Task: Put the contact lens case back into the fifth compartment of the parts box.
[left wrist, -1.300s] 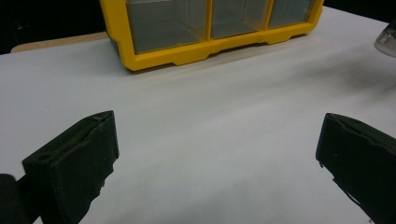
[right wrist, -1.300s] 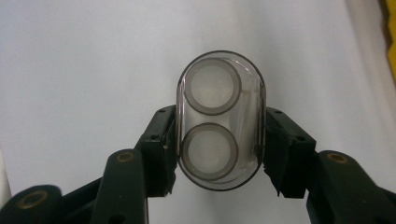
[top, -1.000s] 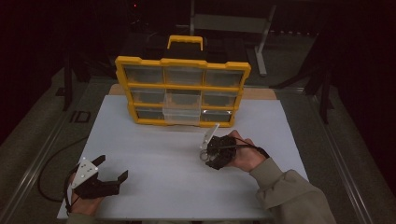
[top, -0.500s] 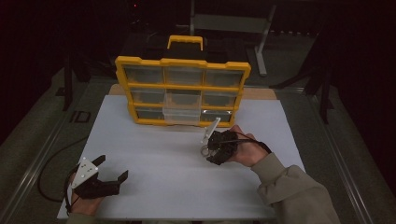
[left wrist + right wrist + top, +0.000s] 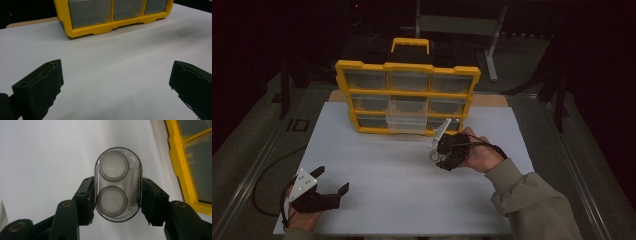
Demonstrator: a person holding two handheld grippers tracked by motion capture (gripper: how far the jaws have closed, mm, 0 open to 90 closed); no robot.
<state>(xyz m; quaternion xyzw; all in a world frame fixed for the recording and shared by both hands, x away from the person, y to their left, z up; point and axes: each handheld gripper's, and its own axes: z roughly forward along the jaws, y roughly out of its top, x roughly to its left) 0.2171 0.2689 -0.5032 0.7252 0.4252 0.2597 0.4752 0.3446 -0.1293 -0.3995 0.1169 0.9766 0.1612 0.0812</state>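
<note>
While the scene is dim beyond the table, the white work surface is well lit, and these lines run from its left edge to its right.

Left gripper: the left gripper (image 5: 328, 187) sits at the near left corner of the white table (image 5: 387, 165), held in a hand (image 5: 302, 217) that comes in from the bottom edge; its jaws stand wide apart with nothing between them; in the left gripper view (image 5: 115, 82) only bare tabletop lies in the gap; a grey three-cornered plate (image 5: 301, 182) rides on top; a dark cable (image 5: 264, 187) loops off the table's left side.

Organizer: a yellow organizer case (image 5: 407, 97) stands at the far middle of the table, its handle (image 5: 410, 45) at the top; its clear-fronted compartments are in three rows; one clear bin (image 5: 407, 116) in the lower middle juts forward of the others; what the compartments hold cannot be made out; its bottom corner (image 5: 75, 32) shows ahead of the left gripper.

Right gripper: the right gripper (image 5: 438, 156) is held near the case's lower right corner, in a hand (image 5: 479, 155) with a tan sleeve (image 5: 532, 205); its jaws are clamped on a small clear capsule.

Capsule: the clear capsule (image 5: 118, 183) is oval, pinched on both sides, with two round grey-rimmed discs inside it, one above the other; it hangs over bare table, with the case's yellow edge (image 5: 180, 170) just to its right.
</note>
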